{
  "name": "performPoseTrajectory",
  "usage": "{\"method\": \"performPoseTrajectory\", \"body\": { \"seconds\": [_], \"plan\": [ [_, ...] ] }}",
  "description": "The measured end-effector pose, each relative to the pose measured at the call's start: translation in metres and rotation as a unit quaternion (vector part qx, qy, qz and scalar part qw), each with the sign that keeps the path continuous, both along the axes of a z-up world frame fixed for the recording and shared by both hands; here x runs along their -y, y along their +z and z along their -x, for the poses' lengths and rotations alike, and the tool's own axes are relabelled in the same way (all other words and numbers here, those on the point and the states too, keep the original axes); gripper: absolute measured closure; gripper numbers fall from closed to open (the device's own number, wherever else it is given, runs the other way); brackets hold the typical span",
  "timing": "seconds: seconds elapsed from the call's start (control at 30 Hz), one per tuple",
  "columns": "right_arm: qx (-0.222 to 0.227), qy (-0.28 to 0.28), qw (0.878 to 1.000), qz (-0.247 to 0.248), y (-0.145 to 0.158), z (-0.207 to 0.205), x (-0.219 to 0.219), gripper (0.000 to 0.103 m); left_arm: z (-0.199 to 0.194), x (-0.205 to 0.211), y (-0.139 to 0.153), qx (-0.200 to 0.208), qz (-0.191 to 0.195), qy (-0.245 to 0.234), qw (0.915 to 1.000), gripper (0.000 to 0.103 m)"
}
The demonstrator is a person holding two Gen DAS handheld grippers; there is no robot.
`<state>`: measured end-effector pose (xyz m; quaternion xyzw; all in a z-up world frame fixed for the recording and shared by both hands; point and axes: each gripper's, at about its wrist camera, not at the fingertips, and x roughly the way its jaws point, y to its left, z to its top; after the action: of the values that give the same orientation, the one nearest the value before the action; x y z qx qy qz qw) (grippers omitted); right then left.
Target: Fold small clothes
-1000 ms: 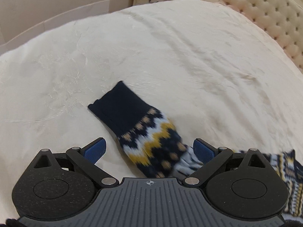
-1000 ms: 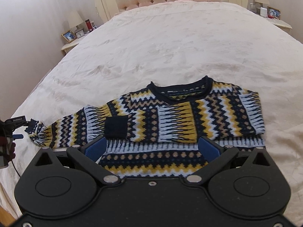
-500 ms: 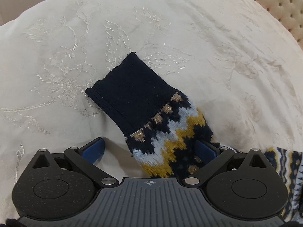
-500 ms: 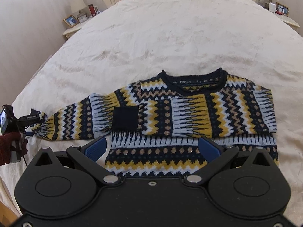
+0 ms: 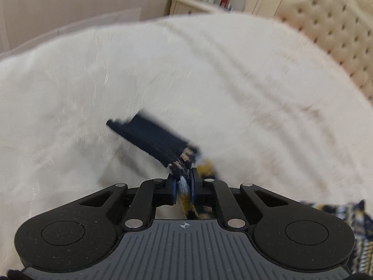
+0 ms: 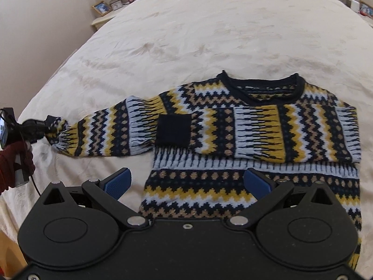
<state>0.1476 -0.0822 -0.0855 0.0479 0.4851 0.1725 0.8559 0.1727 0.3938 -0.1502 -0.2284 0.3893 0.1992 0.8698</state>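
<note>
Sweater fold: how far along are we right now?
Done: one sleeve already lies folded across the sweater chest, cuff near the middle. In hand: the left claw is closing on the other sleeve just behind its cuff, lifting it off the bed. Left: bring that sleeve across, then fold the body. The right claw hovers open over the hem.

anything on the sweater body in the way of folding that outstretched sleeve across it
Nothing visible blocks it. The left gripper is closing on the outstretched sleeve near its cuff. The sweater front carries only the other sleeve, already folded flat across it.
</note>
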Motion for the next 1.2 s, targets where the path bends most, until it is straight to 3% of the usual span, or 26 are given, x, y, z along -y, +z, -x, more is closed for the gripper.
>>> {"method": "performPoseTrajectory", "body": {
  "seconds": [0.23, 0.43, 0.53, 0.6, 0.67, 0.73, 0.8, 0.97, 1.2],
  "plan": [
    [0.006, -0.002, 1.0, -0.016, 0.001, 0.01, 0.013, 0.001, 0.012, 0.038, 0.075, 0.088, -0.034, -0.04, 0.9947, 0.094],
    [0.01, -0.003, 0.999, -0.041, -0.003, 0.018, 0.036, 0.001, 0.002, 0.09, 0.132, 0.16, -0.071, -0.091, 0.9803, 0.094],
    [0.009, -0.001, 0.998, -0.058, -0.007, 0.021, 0.052, 0.001, -0.006, 0.125, 0.149, 0.172, -0.093, -0.119, 0.9734, 0.094],
    [0.009, 0.002, 0.997, -0.072, -0.011, 0.021, 0.063, 0.001, -0.012, 0.142, 0.146, 0.158, -0.099, -0.118, 0.9754, 0.092],
    [0.004, 0.004, 0.997, -0.081, -0.014, 0.02, 0.076, 0.001, -0.01, 0.151, 0.136, 0.138, -0.08, -0.108, 0.9812, 0.09],
    [0.005, 0.004, 0.996, -0.089, -0.016, 0.02, 0.09, 0.001, -0.008, 0.155, 0.122, 0.123, -0.068, -0.105, 0.9844, 0.08],
    [0.003, 0.002, 0.996, -0.092, -0.018, 0.018, 0.102, 0.001, -0.002, 0.162, 0.112, 0.099, -0.078, -0.098, 0.9872, 0.061],
    [-0.007, 0.011, 0.996, -0.09, -0.022, 0.014, 0.118, 0.001, 0.009, 0.164, 0.086, 0.03, -0.122, -0.079, 0.9889, 0.053],
    [-0.017, 0.0, 0.997, -0.079, -0.026, 0.008, 0.11, 0.001, -0.02, 0.14, 0.05, -0.025, -0.158, -0.085, 0.9834, 0.048]
  ]
}}
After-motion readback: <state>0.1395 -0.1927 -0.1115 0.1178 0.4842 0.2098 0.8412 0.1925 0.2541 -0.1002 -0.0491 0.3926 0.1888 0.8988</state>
